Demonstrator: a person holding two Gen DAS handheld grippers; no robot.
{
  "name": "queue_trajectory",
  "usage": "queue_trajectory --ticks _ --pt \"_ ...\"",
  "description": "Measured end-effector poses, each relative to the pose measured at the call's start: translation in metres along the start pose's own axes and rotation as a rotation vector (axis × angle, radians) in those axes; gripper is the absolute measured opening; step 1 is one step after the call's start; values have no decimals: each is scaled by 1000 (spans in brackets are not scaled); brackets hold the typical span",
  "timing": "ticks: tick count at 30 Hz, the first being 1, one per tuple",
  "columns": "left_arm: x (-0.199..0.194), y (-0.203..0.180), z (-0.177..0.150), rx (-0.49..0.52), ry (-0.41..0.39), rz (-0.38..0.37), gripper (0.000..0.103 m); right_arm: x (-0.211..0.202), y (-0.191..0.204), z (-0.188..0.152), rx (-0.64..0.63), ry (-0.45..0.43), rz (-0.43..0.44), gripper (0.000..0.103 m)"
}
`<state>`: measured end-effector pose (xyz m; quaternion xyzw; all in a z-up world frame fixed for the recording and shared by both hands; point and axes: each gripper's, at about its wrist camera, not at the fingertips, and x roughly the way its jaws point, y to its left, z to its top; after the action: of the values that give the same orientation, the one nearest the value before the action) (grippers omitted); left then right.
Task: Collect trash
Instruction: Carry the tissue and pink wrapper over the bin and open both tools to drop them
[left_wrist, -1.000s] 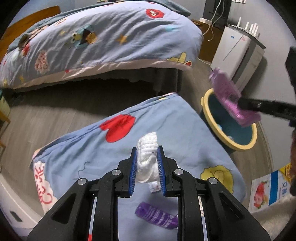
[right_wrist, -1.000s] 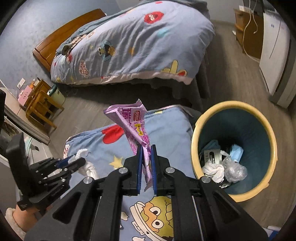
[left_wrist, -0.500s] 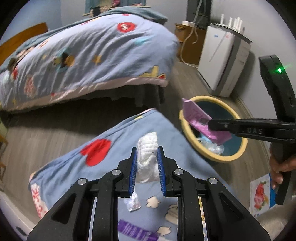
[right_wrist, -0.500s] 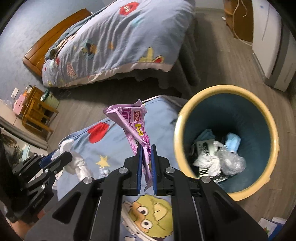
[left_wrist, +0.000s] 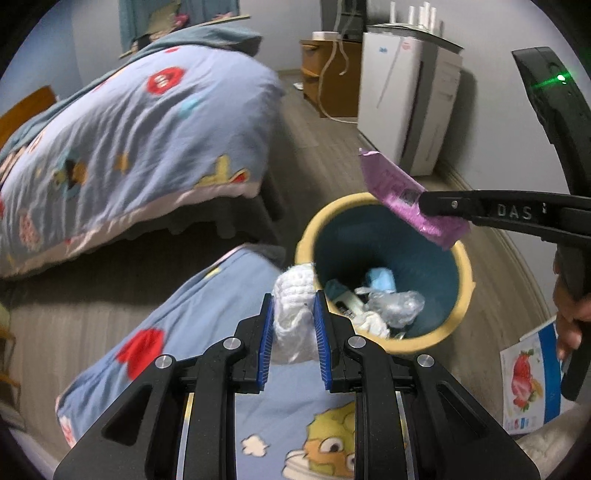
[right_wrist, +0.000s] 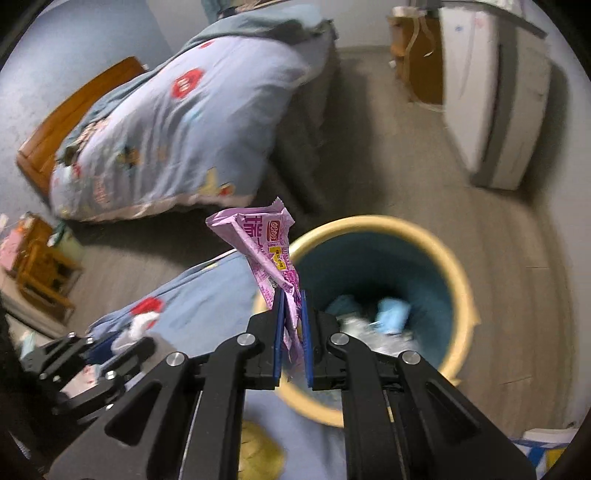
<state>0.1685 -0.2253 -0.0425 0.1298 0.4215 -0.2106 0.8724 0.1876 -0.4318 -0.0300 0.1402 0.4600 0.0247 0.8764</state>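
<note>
Risk in the left wrist view: the left claw (left_wrist: 293, 328), clamped on a white crumpled tissue (left_wrist: 293, 295), sits at the near rim of the yellow-rimmed bin (left_wrist: 466, 273), so a release here could drop the wad onto the cartoon-print bedding (left_wrist: 207, 306). The tissue looks soft and bunched. Right wrist view: the right claw (right_wrist: 291, 325) pinches a purple snack wrapper (right_wrist: 264, 243) by its lower end; the light, creased foil stands up over the bin's near edge and could flutter outside it
</note>
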Motion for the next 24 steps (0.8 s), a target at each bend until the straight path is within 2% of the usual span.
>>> queue_trajectory --ticks 6,12,16,21,24 --pt "19 -35 19 59 4 -21 22 6 -47 2 105 -1 -52 8" --pt "42 -54 28 84 11 -27 22 15 -69 -3 180 17 -71 8" --pt "52 -56 34 56 -6 -12 23 21 -74 -2 208 18 -77 8" --pt "63 -48 40 -54 -23 -4 24 24 -74 -1 225 11 -72 8" --pt "70 -47 41 -82 -10 -29 26 23 -72 0 225 9 -68 10"
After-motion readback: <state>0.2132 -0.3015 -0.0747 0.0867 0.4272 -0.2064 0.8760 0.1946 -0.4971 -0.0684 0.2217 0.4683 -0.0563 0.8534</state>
